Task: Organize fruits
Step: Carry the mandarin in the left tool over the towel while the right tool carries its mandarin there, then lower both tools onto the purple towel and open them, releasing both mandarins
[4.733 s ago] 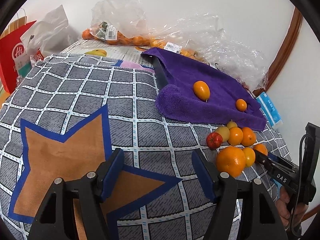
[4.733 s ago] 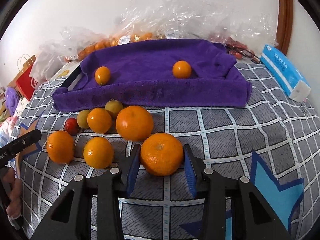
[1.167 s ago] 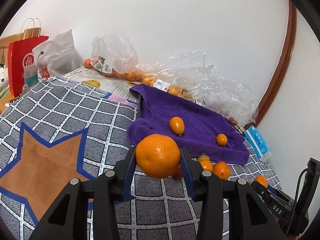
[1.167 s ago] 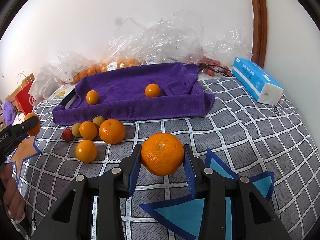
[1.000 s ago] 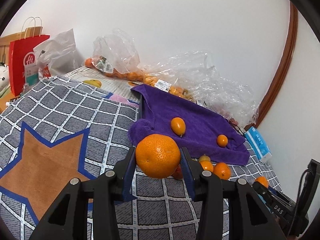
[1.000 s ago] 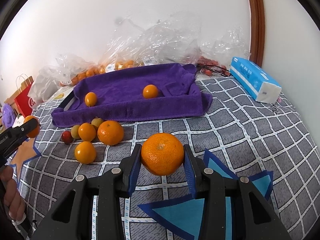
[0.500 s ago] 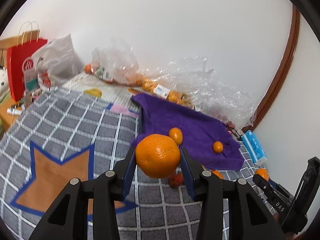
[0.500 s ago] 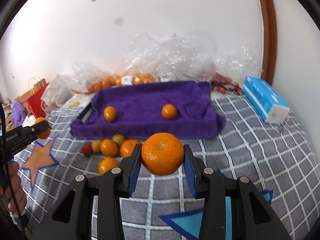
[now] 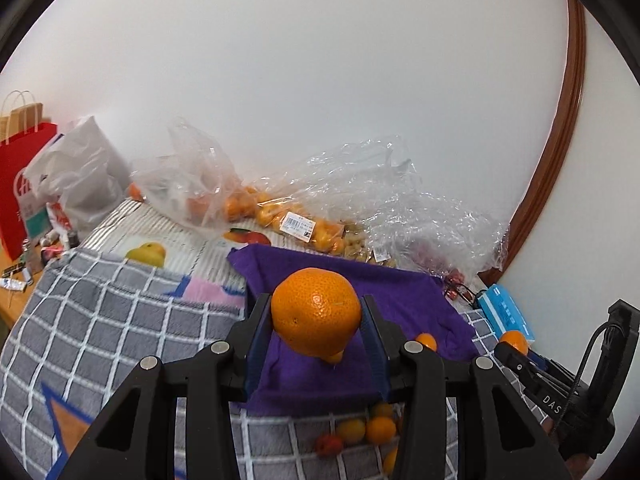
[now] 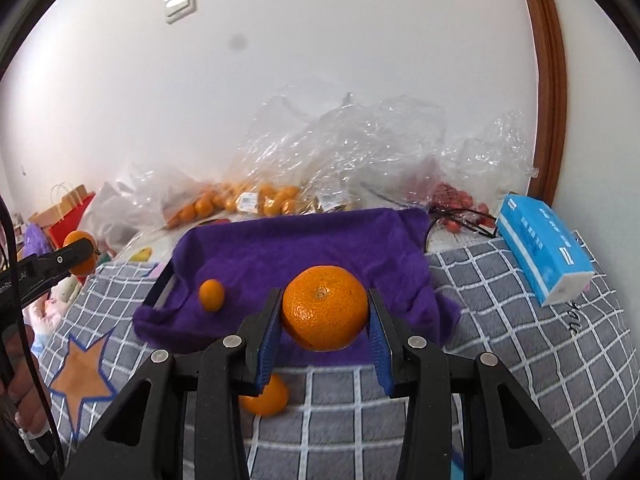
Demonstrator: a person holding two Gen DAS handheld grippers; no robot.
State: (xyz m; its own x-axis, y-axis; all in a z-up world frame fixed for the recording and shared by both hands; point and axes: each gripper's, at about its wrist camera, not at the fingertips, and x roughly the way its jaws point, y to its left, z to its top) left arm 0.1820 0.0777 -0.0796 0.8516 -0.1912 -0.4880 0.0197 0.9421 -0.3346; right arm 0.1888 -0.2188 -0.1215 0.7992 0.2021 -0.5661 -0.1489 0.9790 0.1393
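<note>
- We note one large orange (image 9: pixel 316 316) clamped between the blue pads of the left gripper (image 9: pixel 316 340); it sits at the fingertips, clear of the bed, seen against the purple towel (image 9: pixel 400 292) behind it.
- A second large orange (image 10: pixel 325 313) is pinched the same way in the right gripper (image 10: pixel 325 334), pads pressing on both flanks, stem end facing the camera, lifted above the near edge of the towel.
- Both grippers point forward and somewhat downward toward the towel. In the right wrist view we see the left gripper at the left edge, held up off the bed with its orange at the tip and a hand (image 10: pixel 20 384) below it.
- In the left wrist view the right gripper shows at the right edge, with its orange just visible at the tip.
- A small orange (image 10: pixel 211 295) lies on the left part of the towel; another small one (image 9: pixel 425 341) lies near its right side.
- The towel covers a dark tray; its rim (image 10: pixel 162 288) shows at the left.
- Loose fruit (image 9: pixel 366 430) lies on the checked blanket (image 9: pixel 120 320) just in front of the towel: several small oranges and one red fruit.
- Behind the towel, against the wall, we record clear plastic bags (image 10: pixel 340 152) with more fruit; a blue tissue pack (image 10: pixel 544 248) lies to the right, a red paper bag (image 9: pixel 20 184) far left.
</note>
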